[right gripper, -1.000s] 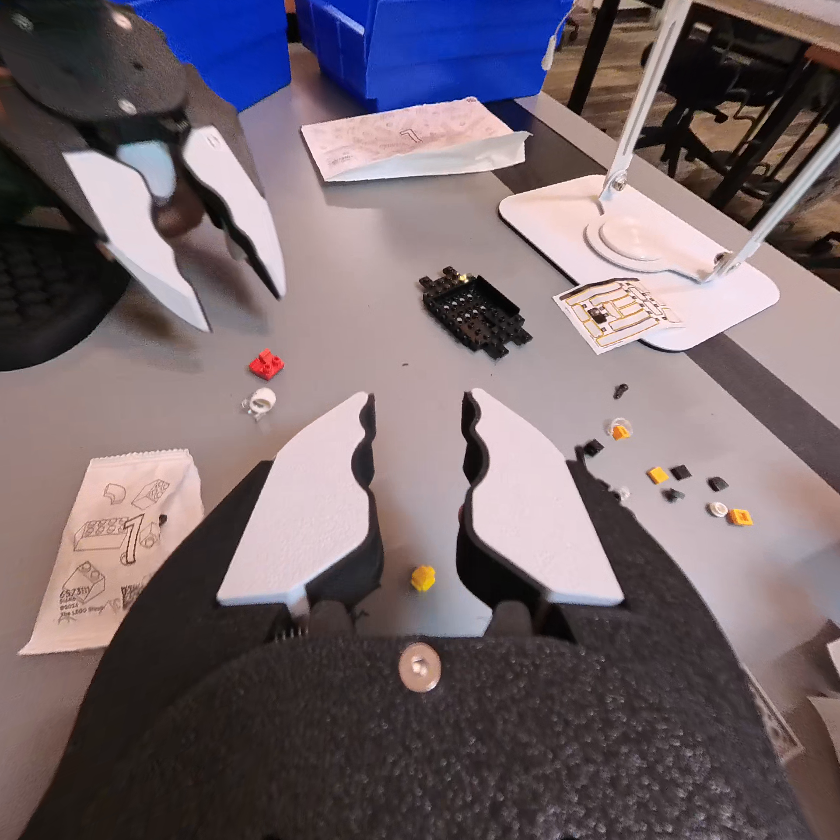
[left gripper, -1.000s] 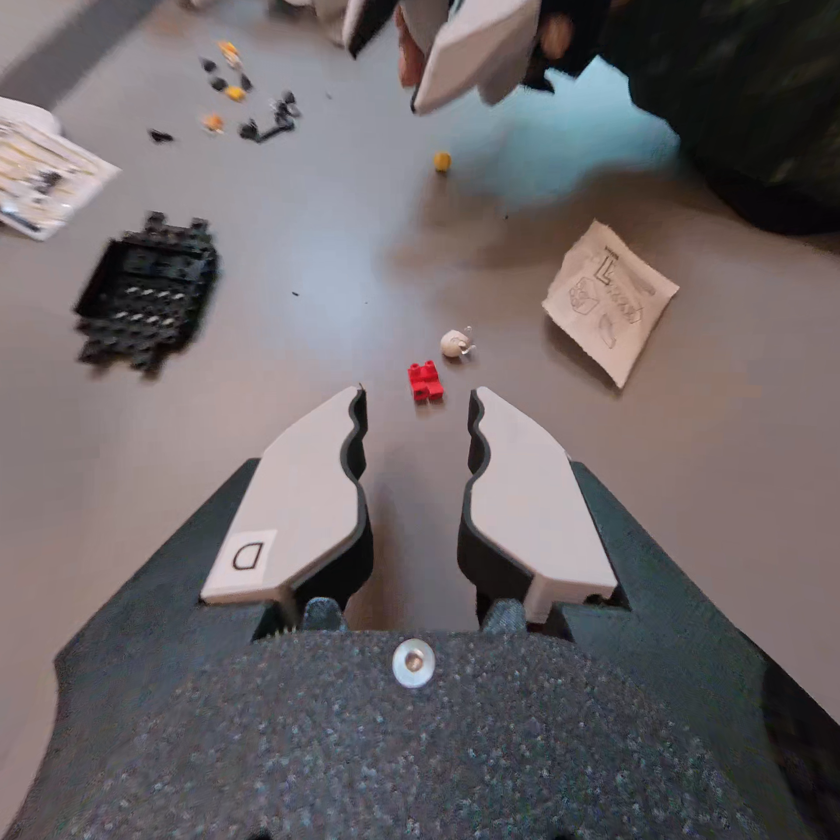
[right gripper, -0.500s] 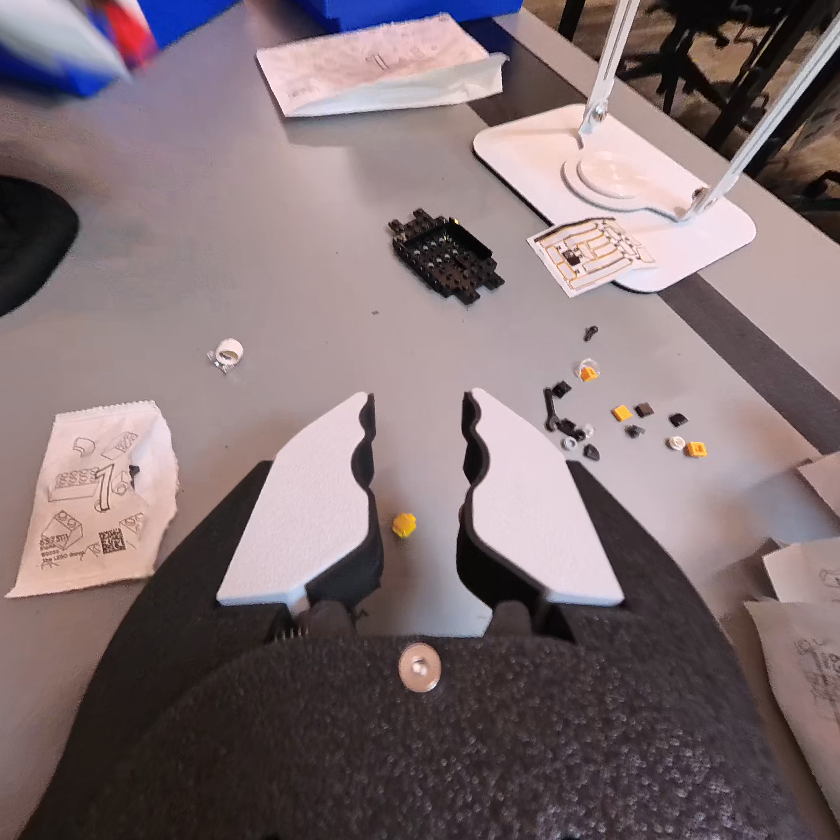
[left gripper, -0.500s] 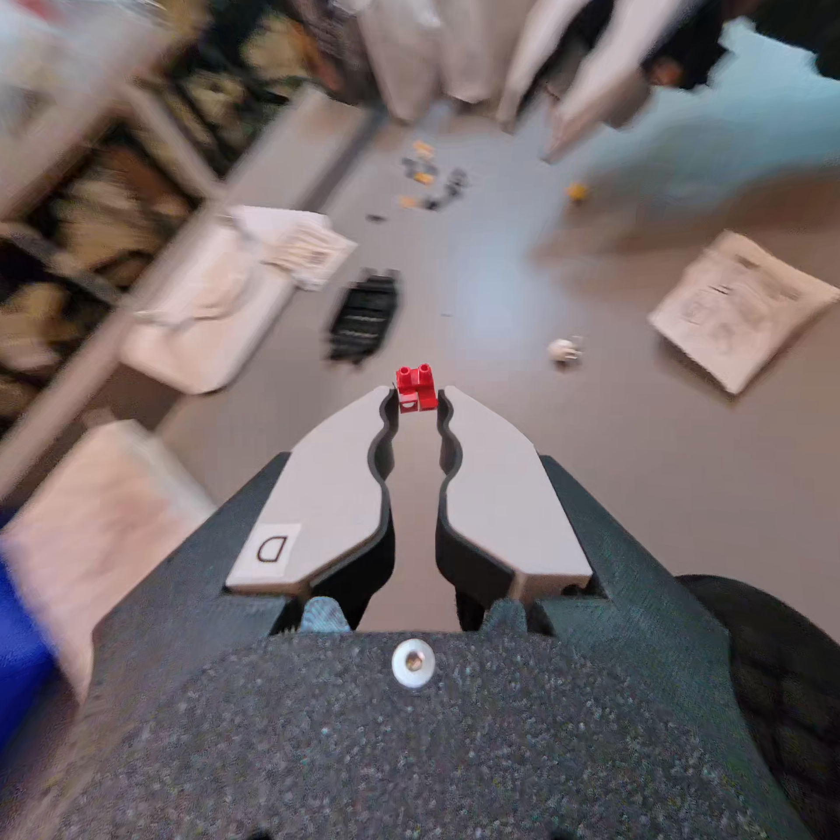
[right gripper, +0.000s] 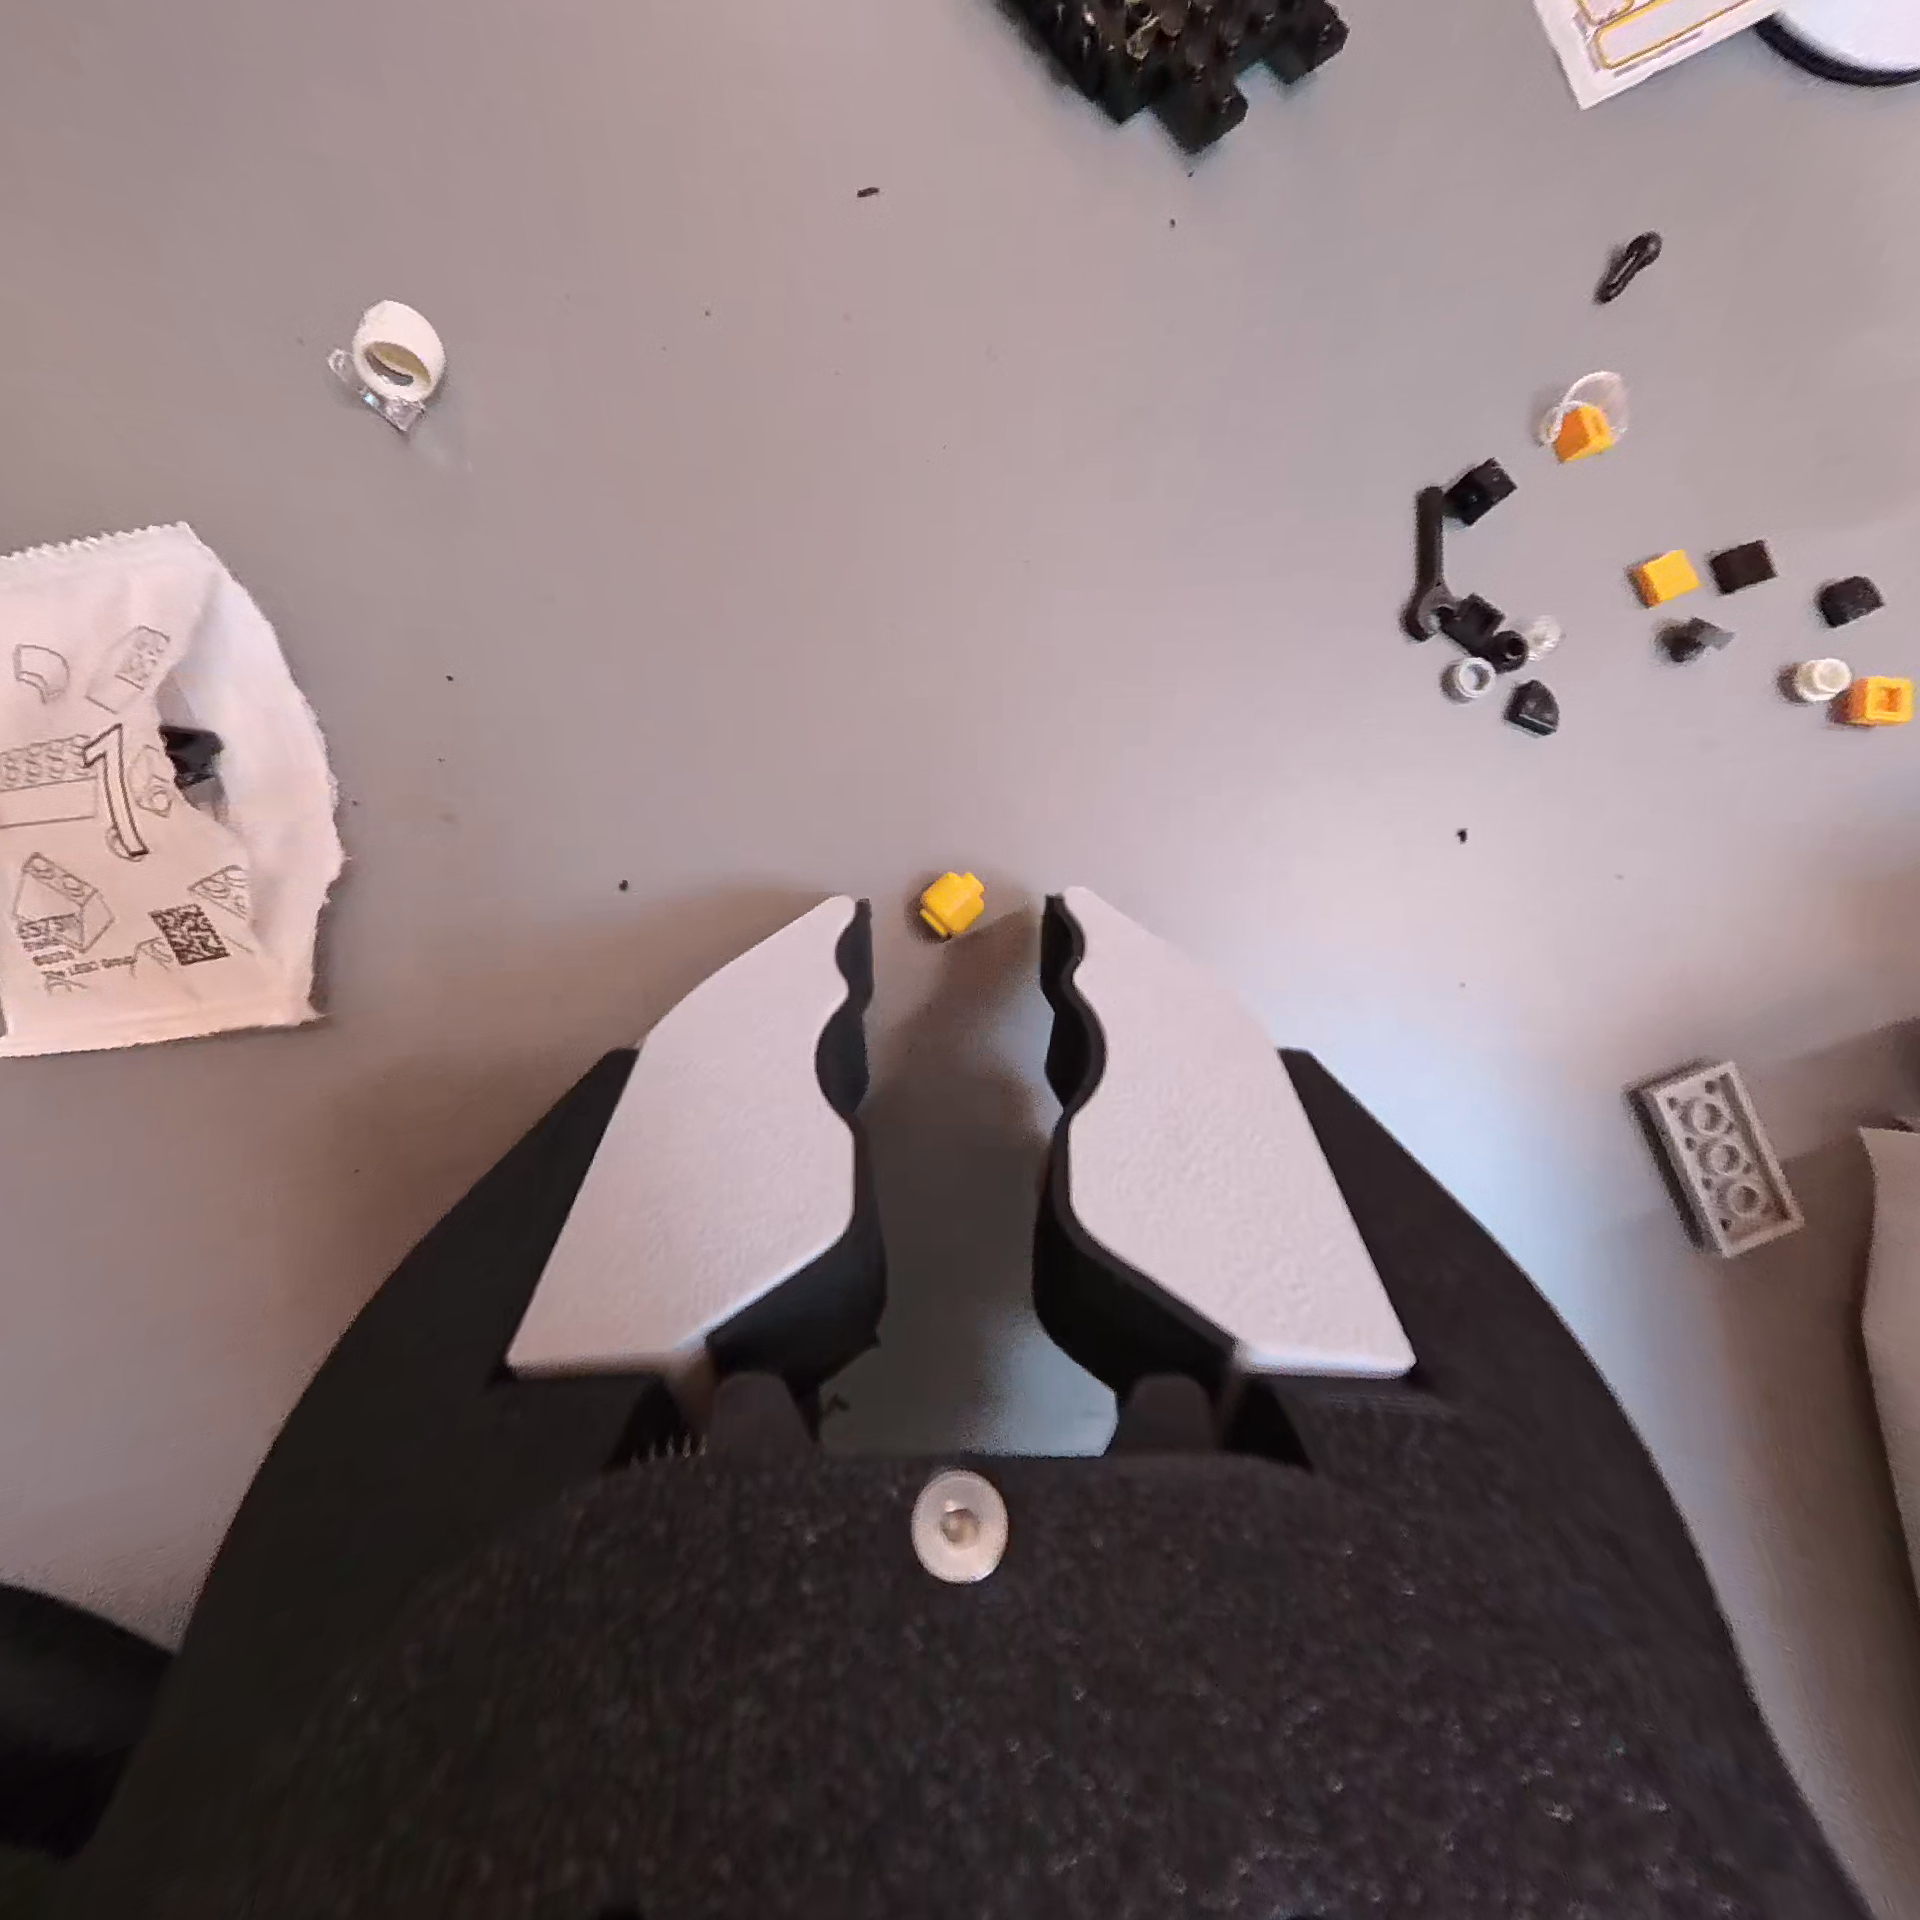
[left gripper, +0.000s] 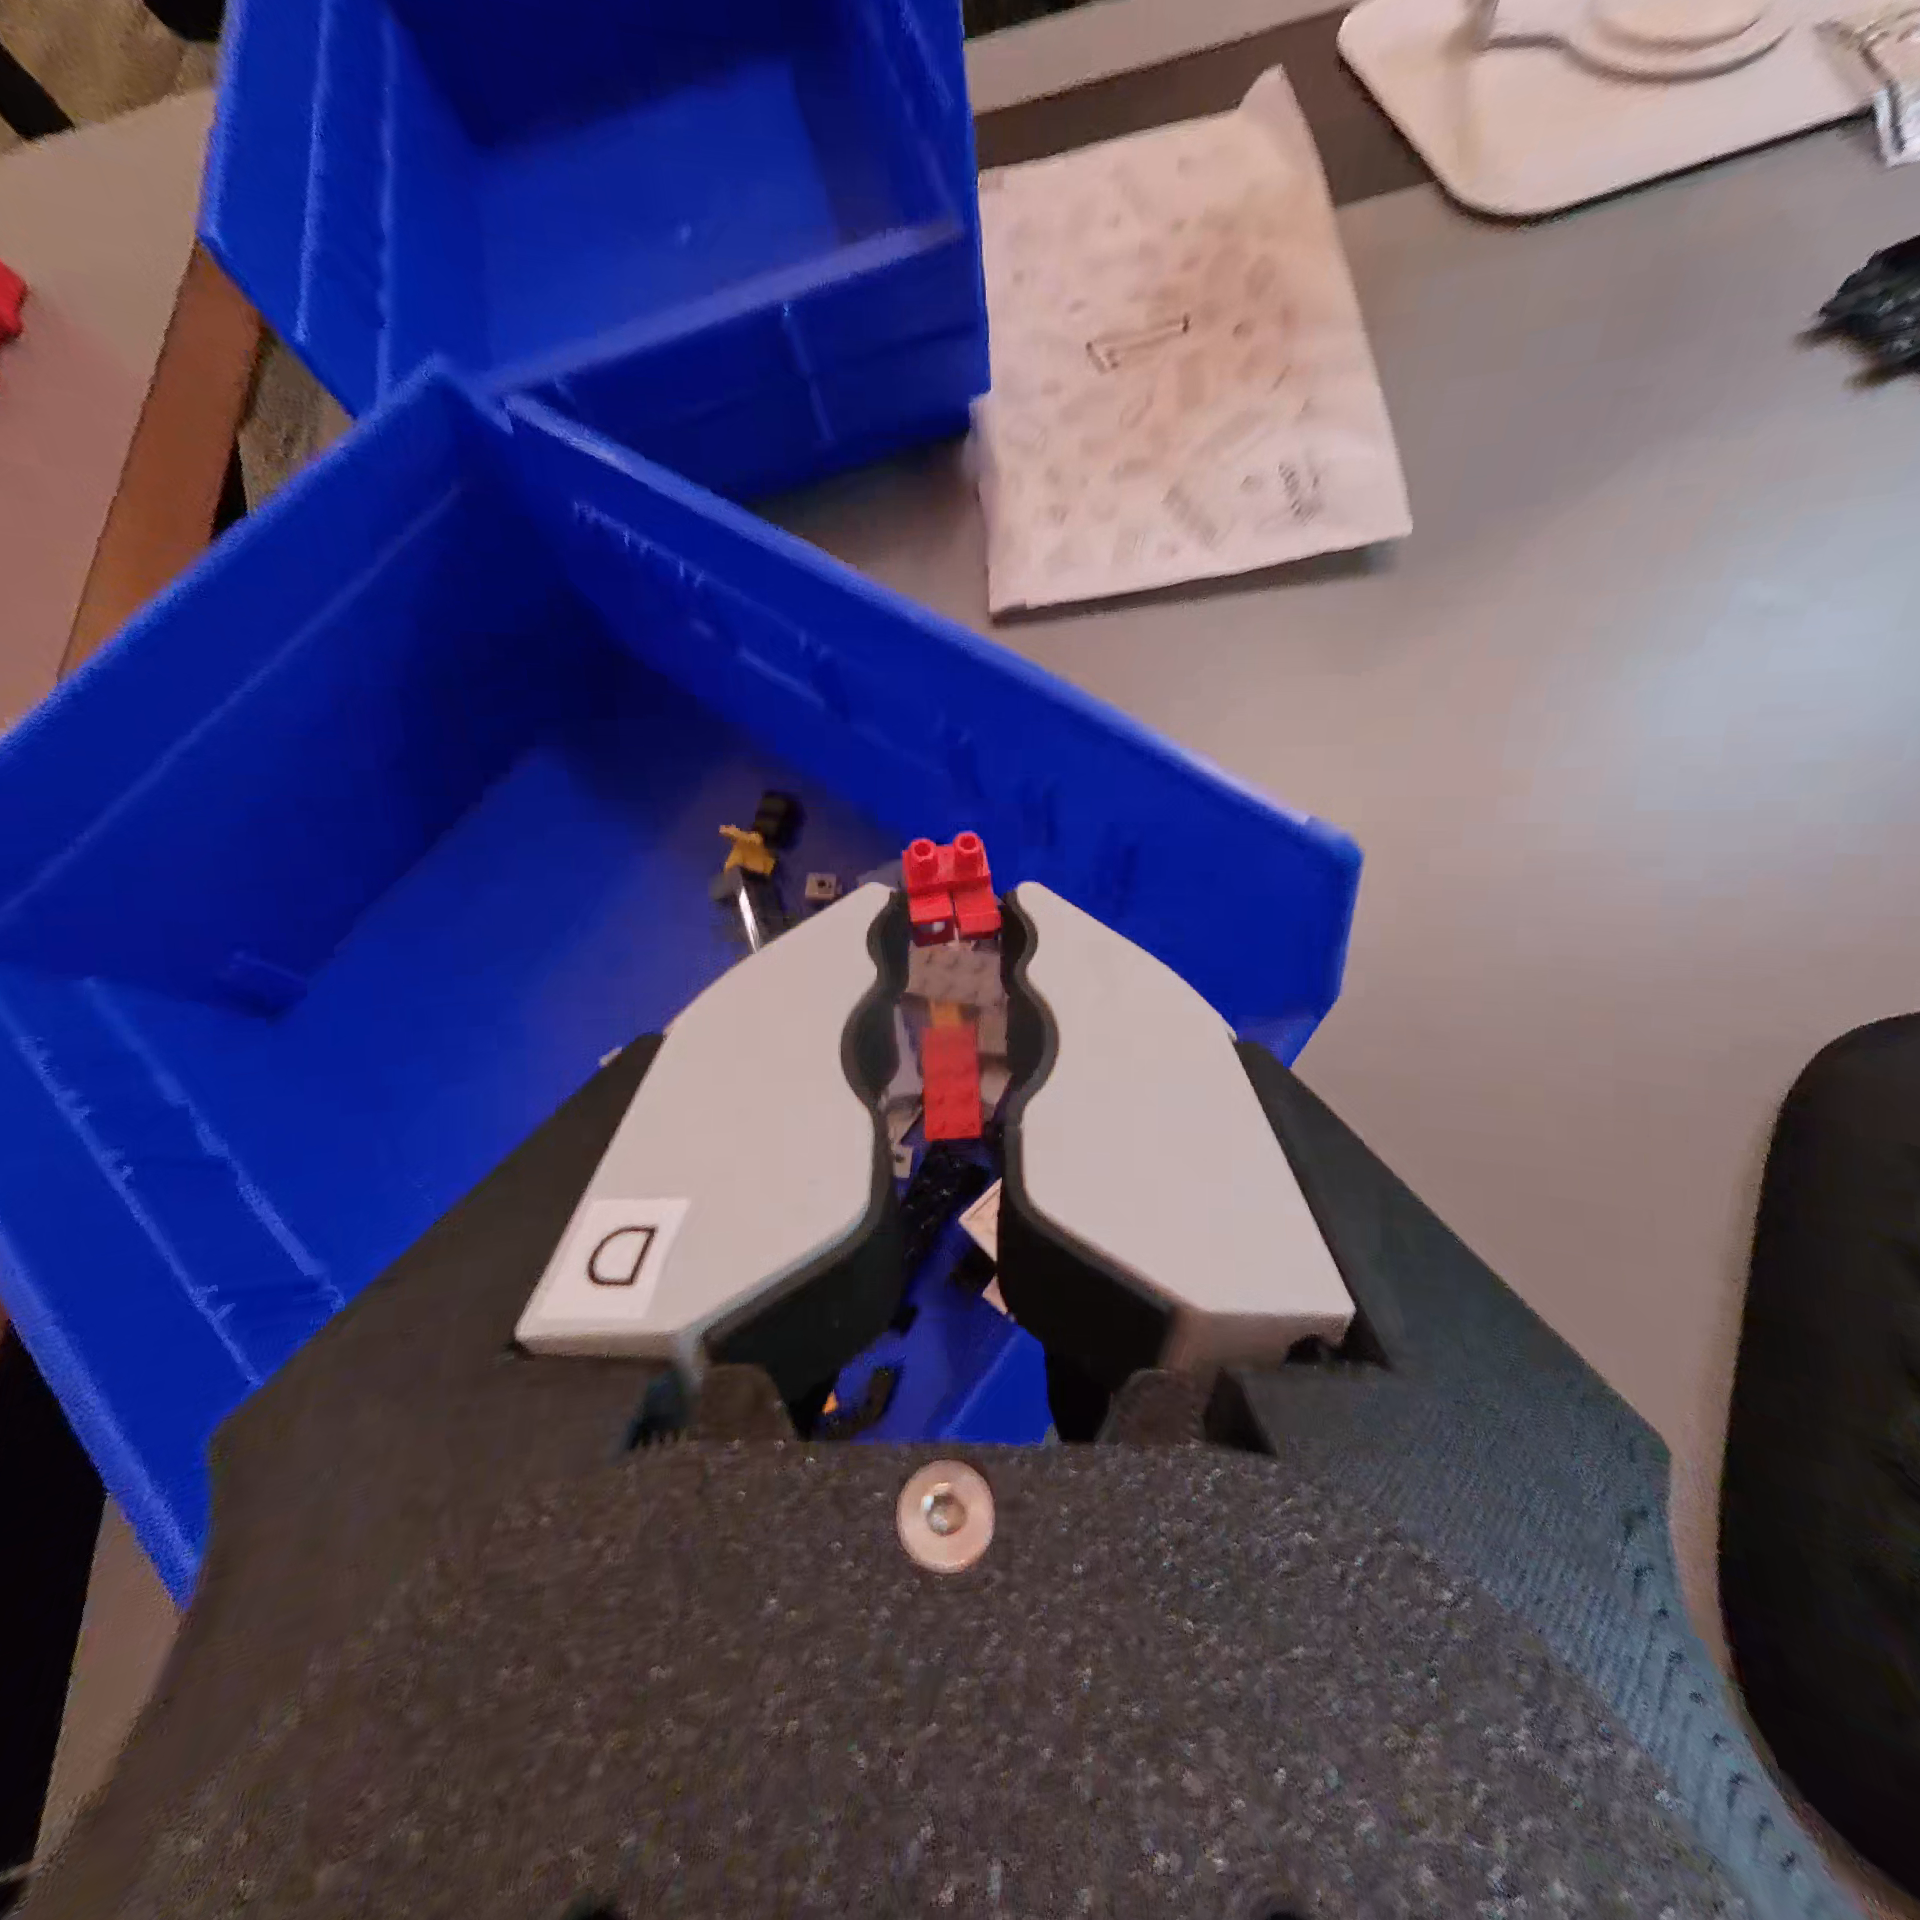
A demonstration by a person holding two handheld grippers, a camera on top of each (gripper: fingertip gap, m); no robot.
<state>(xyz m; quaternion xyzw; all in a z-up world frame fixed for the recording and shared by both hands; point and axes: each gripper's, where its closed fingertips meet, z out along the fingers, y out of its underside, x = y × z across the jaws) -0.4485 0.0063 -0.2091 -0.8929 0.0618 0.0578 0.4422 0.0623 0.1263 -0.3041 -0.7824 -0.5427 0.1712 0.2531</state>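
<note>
My left gripper (left gripper: 951,909) is shut on a small red brick (left gripper: 948,881) and holds it above the near blue bin (left gripper: 436,665). Several small parts lie in that bin, among them a red piece (left gripper: 951,1086) and a yellow and black piece (left gripper: 753,836). My right gripper (right gripper: 951,914) is open and hangs low over the grey table (right gripper: 935,468). A small yellow round piece (right gripper: 951,906) lies on the table just between and ahead of its fingertips, touching neither.
A second blue bin (left gripper: 623,208) stands behind the first, with a white paper bag (left gripper: 1174,364) beside it. In the right wrist view: a torn paper bag (right gripper: 145,790), a white ring piece (right gripper: 395,353), several small black and orange parts (right gripper: 1662,592), a grey brick (right gripper: 1714,1164), a black plate assembly (right gripper: 1174,52). The left gripper is farther from the black plate assembly (right gripper: 1174,52), some 45 cm, than the right, some 15 cm.
My left gripper closed on the red brick, lifted it off the table and swung it left over the blue bin. My right gripper pulled back and tilted down, so the yellow piece now lies at its tips.
</note>
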